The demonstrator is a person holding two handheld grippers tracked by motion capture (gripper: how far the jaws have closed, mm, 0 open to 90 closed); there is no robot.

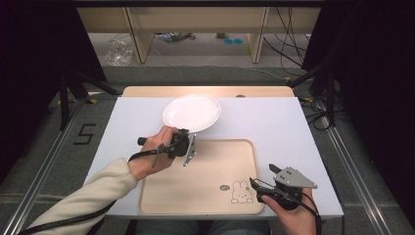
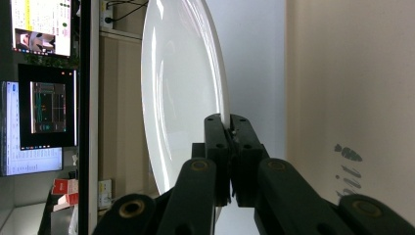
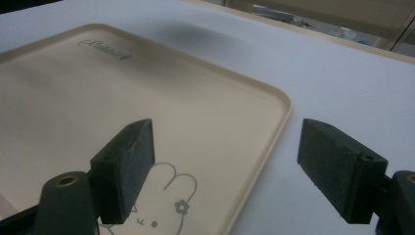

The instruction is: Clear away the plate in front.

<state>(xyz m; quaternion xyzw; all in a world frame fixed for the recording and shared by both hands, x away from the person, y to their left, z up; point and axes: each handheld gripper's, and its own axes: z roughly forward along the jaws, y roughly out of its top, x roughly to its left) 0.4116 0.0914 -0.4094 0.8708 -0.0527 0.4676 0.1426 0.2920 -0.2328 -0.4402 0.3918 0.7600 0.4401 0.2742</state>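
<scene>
A white plate (image 1: 192, 112) hangs above the white table, just beyond the far edge of the beige tray (image 1: 195, 196). My left gripper (image 1: 185, 133) is shut on the plate's near rim and is turned on its side. In the left gripper view the plate (image 2: 181, 98) stands on edge, and the two jaws of the left gripper (image 2: 229, 128) pinch its rim. My right gripper (image 1: 259, 183) stands open at the tray's front right corner, near the rabbit drawing (image 1: 241, 192). In the right gripper view the right gripper (image 3: 225, 161) is spread wide over the tray's edge (image 3: 274, 127), with nothing between its fingers.
The white table top (image 1: 274, 122) reaches past the tray on every side. A wooden strip (image 1: 147, 91) runs along the table's far edge. Black stands and cables stand on the floor to the left and right. Wooden furniture legs (image 1: 139, 39) rise behind the table.
</scene>
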